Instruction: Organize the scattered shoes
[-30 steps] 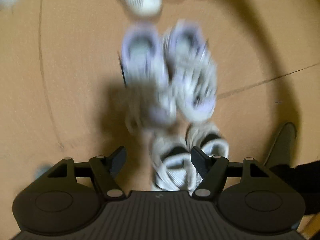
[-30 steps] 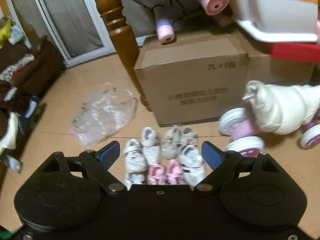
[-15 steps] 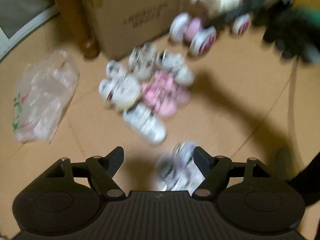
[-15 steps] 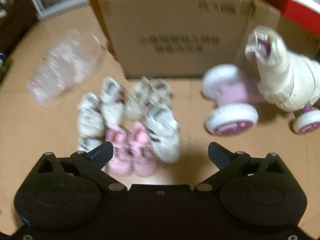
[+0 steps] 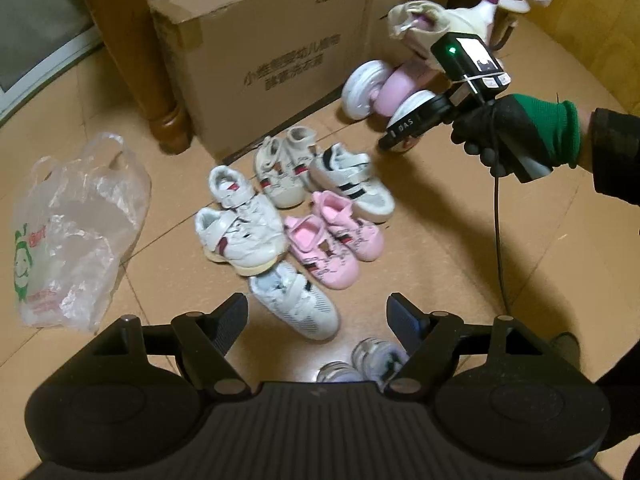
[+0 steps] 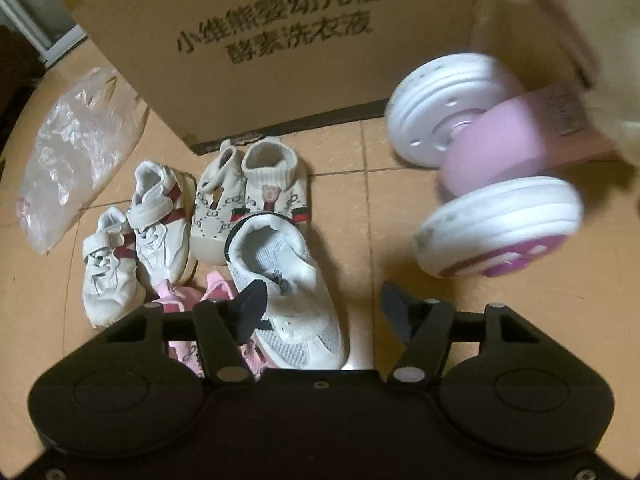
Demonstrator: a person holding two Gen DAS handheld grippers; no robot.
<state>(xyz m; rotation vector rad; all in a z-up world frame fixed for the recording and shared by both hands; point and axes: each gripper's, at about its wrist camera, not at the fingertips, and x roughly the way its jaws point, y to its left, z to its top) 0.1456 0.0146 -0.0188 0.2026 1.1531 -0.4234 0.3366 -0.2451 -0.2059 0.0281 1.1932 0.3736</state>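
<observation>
Several small shoes lie on the tan floor before a cardboard box. A white pair with red straps (image 5: pixel 236 224) (image 6: pixel 160 232), a beige sock-style pair (image 5: pixel 284 168) (image 6: pixel 256 196), a pink pair (image 5: pixel 332 240) (image 6: pixel 188 300), a white shoe with dark stripes (image 5: pixel 352 184) (image 6: pixel 284 280) and a single white mesh shoe (image 5: pixel 296 300). A lilac pair (image 5: pixel 360 364) lies just under my left gripper. My left gripper (image 5: pixel 318 316) is open and empty above the floor. My right gripper (image 6: pixel 322 300) is open, low over the striped white shoe, its left finger at the shoe's side.
A cardboard box (image 5: pixel 272 40) (image 6: pixel 280 32) and a wooden post (image 5: pixel 132 52) stand behind the shoes. A clear plastic bag (image 5: pixel 68 232) (image 6: pixel 76 144) lies on the left. A pink and white ride-on toy (image 5: pixel 384 84) (image 6: pixel 492 156) stands right.
My left gripper has swung up from the lilac pair and now looks over the whole pile. My right gripper has moved down and forward, close over the striped white shoe.
</observation>
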